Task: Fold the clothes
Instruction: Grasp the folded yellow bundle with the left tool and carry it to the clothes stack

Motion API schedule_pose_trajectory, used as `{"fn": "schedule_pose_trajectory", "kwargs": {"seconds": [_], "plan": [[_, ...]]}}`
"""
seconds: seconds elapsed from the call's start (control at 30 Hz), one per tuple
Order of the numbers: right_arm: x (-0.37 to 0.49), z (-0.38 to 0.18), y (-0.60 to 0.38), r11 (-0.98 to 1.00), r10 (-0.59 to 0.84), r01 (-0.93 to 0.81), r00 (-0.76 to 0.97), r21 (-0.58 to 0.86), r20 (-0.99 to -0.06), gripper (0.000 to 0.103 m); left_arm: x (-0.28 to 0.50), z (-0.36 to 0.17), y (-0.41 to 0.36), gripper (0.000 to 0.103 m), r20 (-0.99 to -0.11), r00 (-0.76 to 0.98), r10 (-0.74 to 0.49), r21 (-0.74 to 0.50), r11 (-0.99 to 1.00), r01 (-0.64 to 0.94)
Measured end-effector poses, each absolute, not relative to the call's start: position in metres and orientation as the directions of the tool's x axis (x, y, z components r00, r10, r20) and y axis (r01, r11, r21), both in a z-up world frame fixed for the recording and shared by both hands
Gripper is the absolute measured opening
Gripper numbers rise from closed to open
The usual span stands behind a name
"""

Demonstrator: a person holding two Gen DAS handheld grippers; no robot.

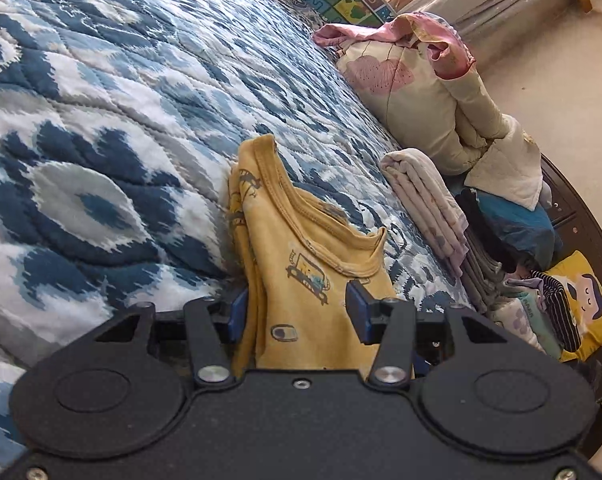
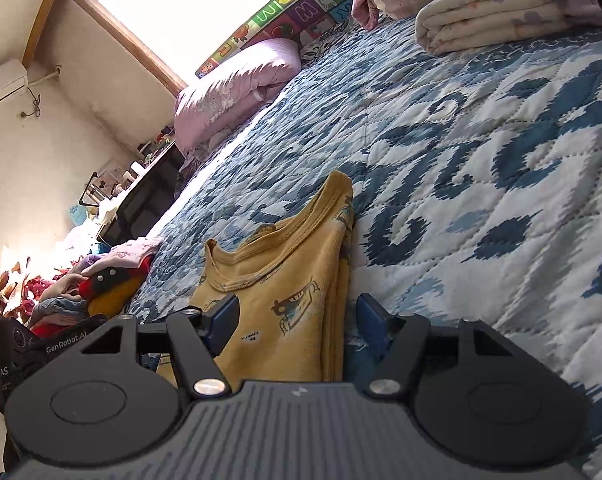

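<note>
we have the yellow shirt lying on the quilt, already doubled into layers, so it looks partly folded, final tidy fold left. the left gripper and right gripper both straddle it with jaws spread, not pinching. folded stacks and a loose pile sit nearby, nothing blocks us.

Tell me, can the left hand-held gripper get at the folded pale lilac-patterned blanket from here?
Probably not yet: the left hand-held gripper has the yellow printed cotton top between its jaws; the folded pale lilac-patterned blanket lies beyond.
</note>
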State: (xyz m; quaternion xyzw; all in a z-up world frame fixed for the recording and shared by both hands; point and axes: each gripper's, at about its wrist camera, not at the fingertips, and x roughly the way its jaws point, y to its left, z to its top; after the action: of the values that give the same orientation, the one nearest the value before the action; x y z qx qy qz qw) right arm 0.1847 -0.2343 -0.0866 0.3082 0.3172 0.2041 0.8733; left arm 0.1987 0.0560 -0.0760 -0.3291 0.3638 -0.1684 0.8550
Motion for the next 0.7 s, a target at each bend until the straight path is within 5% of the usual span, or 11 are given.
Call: {"fn": "schedule_pose_trajectory", "kwargs": {"seconds": [0.17, 0.33, 0.7], "plan": [[0.195, -0.087, -0.224, 0.746, 0.552, -0.189, 0.713, 0.639, -0.433, 0.052, 0.206, -0.084, 0.059, 0.027, -0.496, 0.679, -0.542, -0.711, 0.702, 0.040], [0.198, -0.091, -0.230, 0.705, 0.580, -0.172, 0.698, 0.688, -0.420, 0.021, 0.206, -0.088, 0.067, 0.016, -0.428, 0.662, -0.616, -0.803, 0.595, 0.034], [0.176, -0.061, -0.284, 0.498, 0.627, -0.178, 0.750, 0.848, -0.210, 0.016, 0.206, -0.042, 0.043, 0.016, -0.267, 0.651, -0.710, -0.894, 0.435, 0.108]]}}
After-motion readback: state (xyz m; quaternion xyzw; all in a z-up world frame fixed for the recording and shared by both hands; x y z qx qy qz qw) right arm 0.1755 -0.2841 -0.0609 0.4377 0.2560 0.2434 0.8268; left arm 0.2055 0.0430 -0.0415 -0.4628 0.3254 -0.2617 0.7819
